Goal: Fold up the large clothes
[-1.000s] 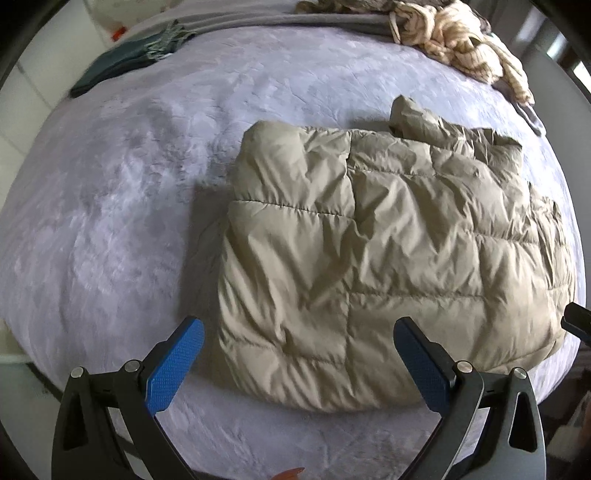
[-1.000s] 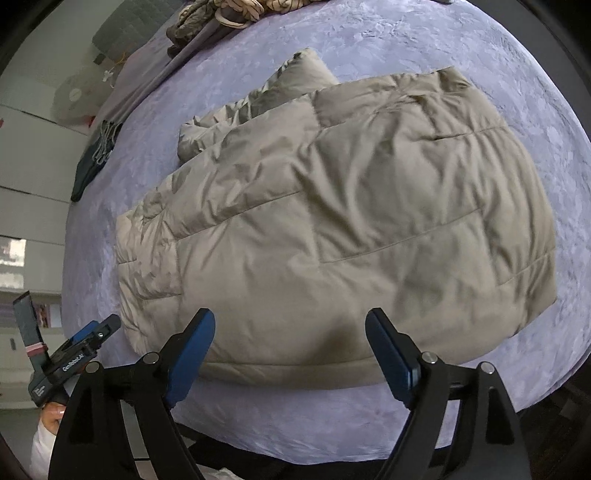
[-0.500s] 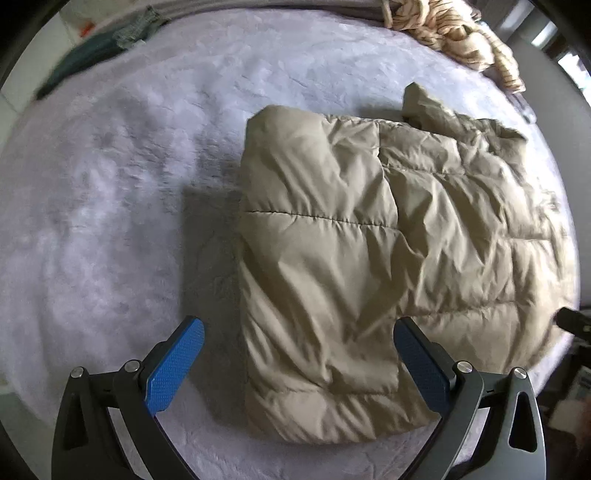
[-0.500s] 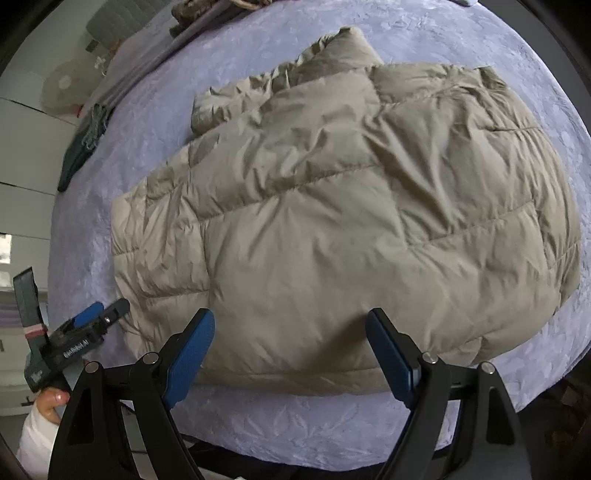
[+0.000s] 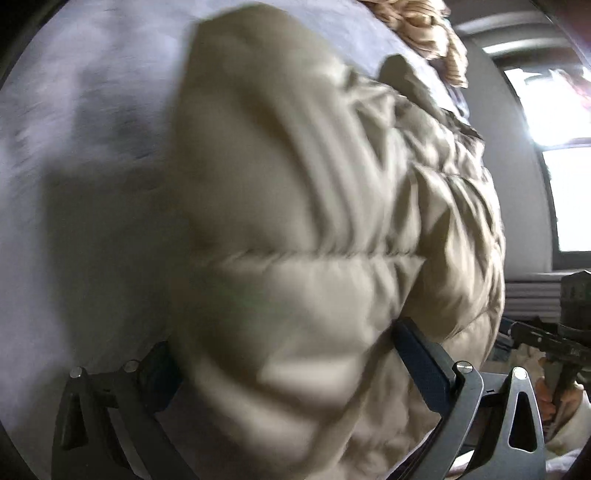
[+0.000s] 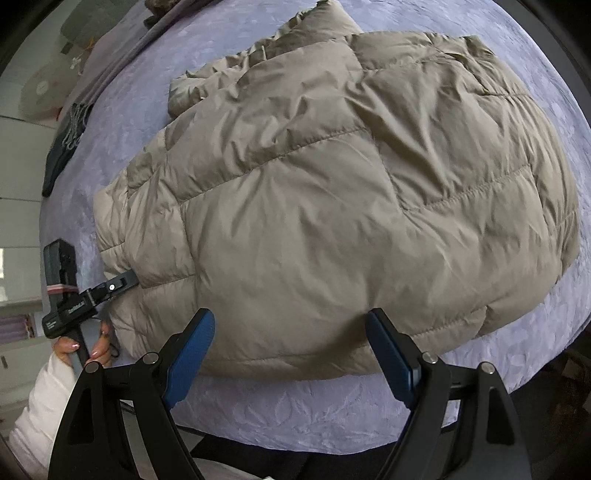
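Note:
A beige puffer jacket (image 6: 332, 184) lies folded on the lilac bed cover (image 6: 295, 417). My right gripper (image 6: 291, 354) hangs open just over the jacket's near hem, its blue pads (image 6: 192, 350) clear of the fabric. In the blurred left wrist view the jacket (image 5: 295, 221) fills the frame, and its left end bulges between the wide-open fingers of my left gripper (image 5: 288, 362). From the right wrist view the left gripper (image 6: 110, 288) reaches the jacket's near-left corner, held by a hand in a white sleeve (image 6: 44, 398).
A beige knitted pile (image 5: 424, 29) lies at the far side of the bed. A dark garment with hangers (image 6: 62, 147) sits at the far left edge. The bed's near edge (image 6: 332, 446) runs just below my right gripper. A bright window (image 5: 565, 184) is on the right.
My left gripper dropped and tilted down onto the jacket's left end, which now sits between its fingers. The right gripper edged closer over the near hem, then held still.

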`<state>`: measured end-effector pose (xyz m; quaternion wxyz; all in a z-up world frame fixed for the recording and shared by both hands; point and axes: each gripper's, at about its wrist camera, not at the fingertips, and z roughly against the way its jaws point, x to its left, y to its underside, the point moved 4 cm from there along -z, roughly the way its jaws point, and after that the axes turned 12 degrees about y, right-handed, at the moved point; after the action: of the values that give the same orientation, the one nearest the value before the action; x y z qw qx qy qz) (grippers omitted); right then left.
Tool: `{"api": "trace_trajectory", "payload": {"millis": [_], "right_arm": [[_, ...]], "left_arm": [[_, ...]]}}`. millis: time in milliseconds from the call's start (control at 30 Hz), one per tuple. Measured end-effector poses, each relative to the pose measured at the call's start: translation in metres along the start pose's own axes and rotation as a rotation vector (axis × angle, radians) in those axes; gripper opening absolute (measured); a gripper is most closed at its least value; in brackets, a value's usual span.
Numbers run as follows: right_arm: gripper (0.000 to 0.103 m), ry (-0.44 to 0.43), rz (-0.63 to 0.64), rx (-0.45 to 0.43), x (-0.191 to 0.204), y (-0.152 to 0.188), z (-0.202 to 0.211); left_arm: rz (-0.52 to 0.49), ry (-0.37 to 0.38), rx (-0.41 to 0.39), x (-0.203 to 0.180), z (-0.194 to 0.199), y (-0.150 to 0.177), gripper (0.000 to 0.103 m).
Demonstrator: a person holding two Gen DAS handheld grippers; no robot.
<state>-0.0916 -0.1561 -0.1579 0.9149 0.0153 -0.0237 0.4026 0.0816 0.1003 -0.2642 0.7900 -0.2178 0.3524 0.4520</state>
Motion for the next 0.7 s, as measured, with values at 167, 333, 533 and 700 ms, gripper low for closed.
{"api": "trace_trajectory", "payload": {"millis": [167, 333, 533, 700], "right_arm": [[0.086, 0.032, 0.019, -0.019, 0.002, -0.004, 0.006], [0.054, 0.051, 0.023, -0.103, -0.002, -0.018, 0.021], [0.008, 0.015, 0.026, -0.157, -0.007, -0.05, 0.008], [0.008, -0.036, 0.049, -0.174, -0.007, -0.082, -0.018]], "left_arm": [[-0.007, 0.087, 0.04, -0.008, -0.015, -0.006, 0.057], [-0.016, 0.113, 0.025, -0.032, 0.0, -0.002, 0.024], [-0.015, 0.115, -0.033, -0.075, 0.031, 0.004, 0.022], [0.014, 0.065, -0.08, -0.128, 0.047, 0.012, 0.022]]}}
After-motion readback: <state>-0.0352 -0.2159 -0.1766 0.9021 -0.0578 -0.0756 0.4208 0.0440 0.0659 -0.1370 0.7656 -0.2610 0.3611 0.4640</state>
